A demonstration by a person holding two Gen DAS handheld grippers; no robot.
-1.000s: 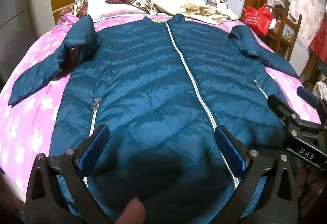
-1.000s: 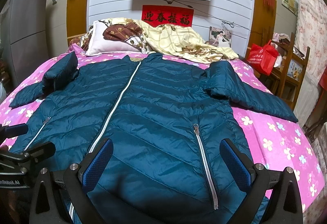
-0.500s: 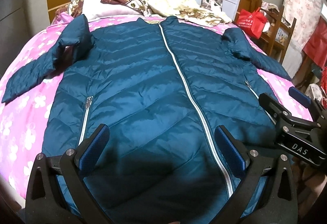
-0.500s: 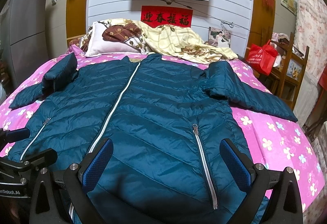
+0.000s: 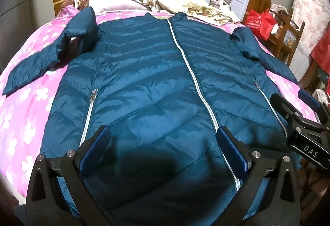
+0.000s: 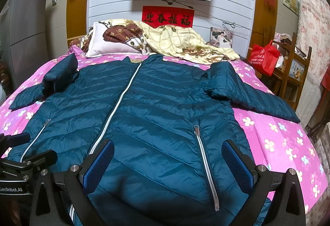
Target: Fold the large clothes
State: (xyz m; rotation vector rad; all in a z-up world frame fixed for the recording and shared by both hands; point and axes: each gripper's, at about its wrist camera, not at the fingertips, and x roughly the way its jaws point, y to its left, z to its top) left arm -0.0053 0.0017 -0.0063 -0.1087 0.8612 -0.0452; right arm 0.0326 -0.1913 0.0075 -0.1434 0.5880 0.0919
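A large teal puffer jacket (image 5: 148, 81) lies face up and zipped on the pink flowered bed (image 5: 26, 90), collar toward the pillows; it also shows in the right wrist view (image 6: 156, 106). Its left sleeve (image 5: 47, 57) is bent and folded over near the shoulder. Its right sleeve (image 6: 253, 98) stretches out to the bed's right side. My left gripper (image 5: 163, 143) is open and empty above the hem, left of the centre zip. My right gripper (image 6: 169, 155) is open and empty above the hem's right half, and shows at the right in the left wrist view (image 5: 297, 114).
Pillows (image 6: 111, 44) and a cream quilt (image 6: 185, 44) are heaped at the head of the bed. A red bag (image 6: 265, 57) and wooden chair (image 6: 292, 73) stand at the right. A grey fridge (image 6: 24, 30) stands at the left.
The left gripper has drawn back and slightly left along the hem, so more of the jacket shows. The right gripper has barely moved. Both stay open.
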